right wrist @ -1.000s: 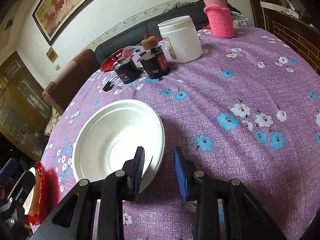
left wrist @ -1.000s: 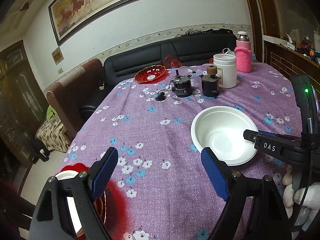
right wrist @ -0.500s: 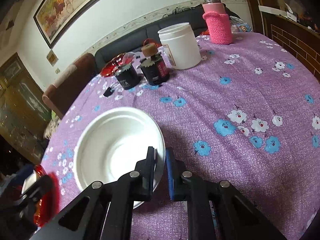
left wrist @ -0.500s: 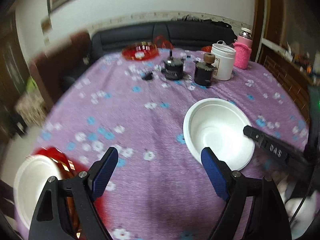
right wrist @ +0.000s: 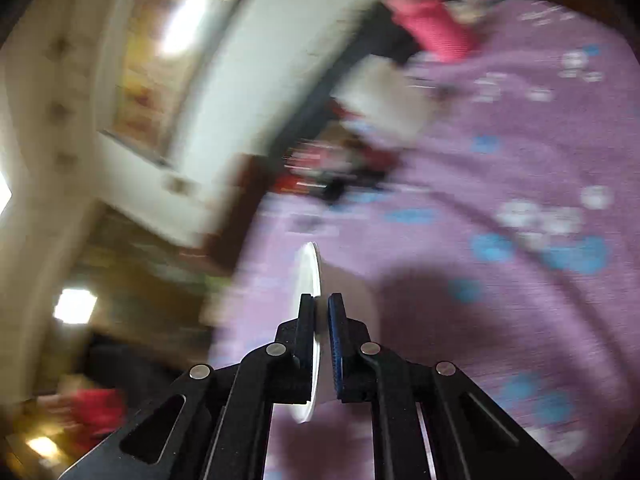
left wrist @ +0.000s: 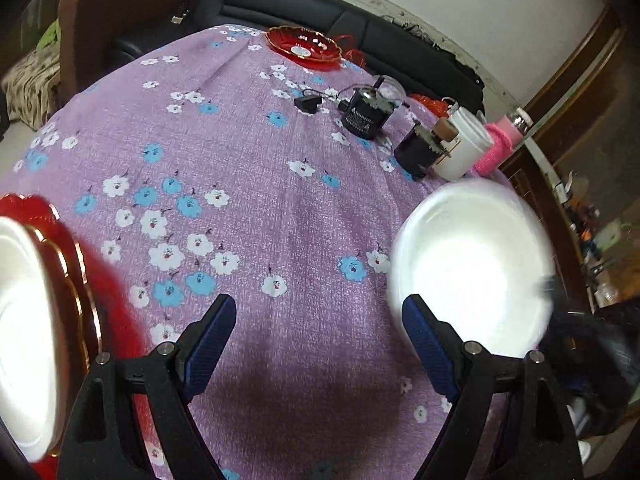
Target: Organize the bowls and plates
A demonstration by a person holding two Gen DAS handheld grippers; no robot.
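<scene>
**White bowl gripped at rim, lift under way; stack waits at left**

Left wrist view: left gripper (left wrist: pixel 316 340), fingers wide apart, nothing between them, hovering over the purple floral cloth (left wrist: pixel 248 184); white bowl (left wrist: pixel 472 268) at right, blurred, seemingly tipped up off the cloth; red plate (left wrist: pixel 80 264) at the left edge carrying a second white dish (left wrist: pixel 24 320); another red plate (left wrist: pixel 306 46) at the far end, well apart; two black jars (left wrist: pixel 366 114), a white tub (left wrist: pixel 464 152) and a pink-sleeved flask (left wrist: pixel 502 146) beyond; white lettering on the nearer jar, too small to read.

Right wrist view: right gripper (right wrist: pixel 320 320), jaws just closed, clamped on the bowl's rim, bowl seen edge-on; background heavily blurred; framed picture (right wrist: pixel 168 64) on the wall; no legible writing.

Step in hand, as judged: carrying the bowl toward the stack at left. Next move calls for levelling the bowl, centring it over the dish on the near plate, lowering, then releasing; the free left gripper could steady that plate.
</scene>
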